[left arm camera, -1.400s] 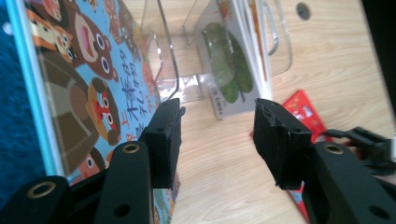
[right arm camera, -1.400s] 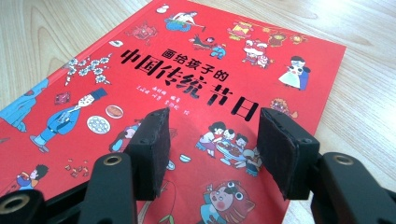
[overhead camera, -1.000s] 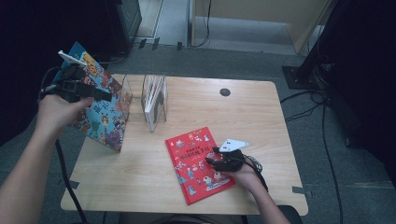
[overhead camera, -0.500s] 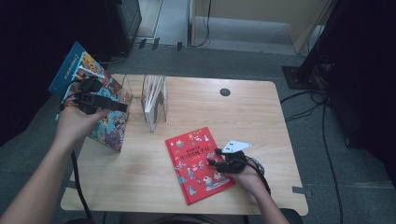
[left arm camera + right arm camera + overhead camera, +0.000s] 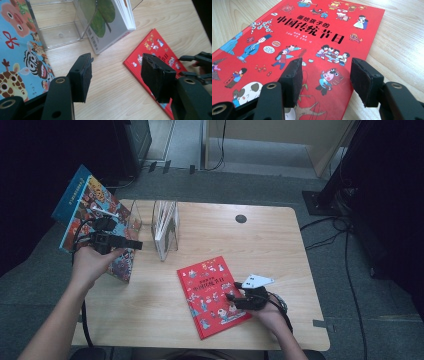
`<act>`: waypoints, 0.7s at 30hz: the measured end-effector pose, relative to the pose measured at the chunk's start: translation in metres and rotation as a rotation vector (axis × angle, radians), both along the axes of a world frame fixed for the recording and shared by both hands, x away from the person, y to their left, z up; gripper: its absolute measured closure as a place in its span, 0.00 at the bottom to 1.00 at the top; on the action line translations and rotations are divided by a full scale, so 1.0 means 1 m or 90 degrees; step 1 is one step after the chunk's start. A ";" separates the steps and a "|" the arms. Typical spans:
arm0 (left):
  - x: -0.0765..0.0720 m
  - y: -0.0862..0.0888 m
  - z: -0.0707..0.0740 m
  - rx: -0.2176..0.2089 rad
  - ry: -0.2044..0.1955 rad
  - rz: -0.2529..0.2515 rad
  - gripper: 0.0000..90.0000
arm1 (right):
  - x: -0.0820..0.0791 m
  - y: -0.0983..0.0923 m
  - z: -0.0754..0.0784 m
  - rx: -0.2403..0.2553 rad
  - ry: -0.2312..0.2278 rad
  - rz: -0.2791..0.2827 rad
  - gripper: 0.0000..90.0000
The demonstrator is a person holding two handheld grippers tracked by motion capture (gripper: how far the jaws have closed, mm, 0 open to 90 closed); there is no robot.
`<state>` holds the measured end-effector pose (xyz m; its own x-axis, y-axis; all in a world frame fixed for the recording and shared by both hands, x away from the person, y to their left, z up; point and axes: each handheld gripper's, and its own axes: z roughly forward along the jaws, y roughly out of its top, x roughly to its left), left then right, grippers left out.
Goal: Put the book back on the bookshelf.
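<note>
Starting at our left, the blue animal book (image 5: 92, 227) leans tilted at the table's left edge, against the end of the clear book stand (image 5: 167, 227). In the left gripper view its cover lies just outside our left gripper's (image 5: 115, 75) left-hand jaw. That gripper's jaws have just been opening and now stand spread with nothing between them, only bare wooden table (image 5: 112, 100) in the gap. We judge this book released but not yet filed: the slot of the stand nearest to it, ahead of the jaws, looks vacant.

Next along, a white book with a green leaf cover (image 5: 105, 22) already stands upright in the clear stand, ahead of the left jaws and a little beyond them. That one we count as done.

Further right, the red picture book (image 5: 294, 50) lies flat on the table. Our right gripper (image 5: 325, 77) hovers low over its near corner, jaws spread, the left-hand jaw above the cover and the right-hand jaw beyond the book's edge, over the wood. No pad presses on it, so it is not yet gripped.

By our reckoning, one book is shelved and two remain: the blue one needs setting upright in the stand, the red one needs lifting and slotting in.
</note>
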<state>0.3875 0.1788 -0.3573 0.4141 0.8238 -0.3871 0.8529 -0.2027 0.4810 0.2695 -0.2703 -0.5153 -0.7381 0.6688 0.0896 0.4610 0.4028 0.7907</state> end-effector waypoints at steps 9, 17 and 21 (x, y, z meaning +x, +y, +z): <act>-0.012 -0.018 -0.021 -0.003 0.002 -0.022 0.46 | -0.008 -0.004 0.000 0.004 0.000 0.003 0.49; -0.020 -0.032 -0.041 -0.007 -0.011 -0.042 0.45 | -0.015 -0.007 -0.001 0.004 -0.005 -0.001 0.48; -0.021 -0.041 -0.047 0.001 -0.012 -0.061 0.46 | -0.019 -0.010 -0.001 0.003 -0.004 -0.005 0.46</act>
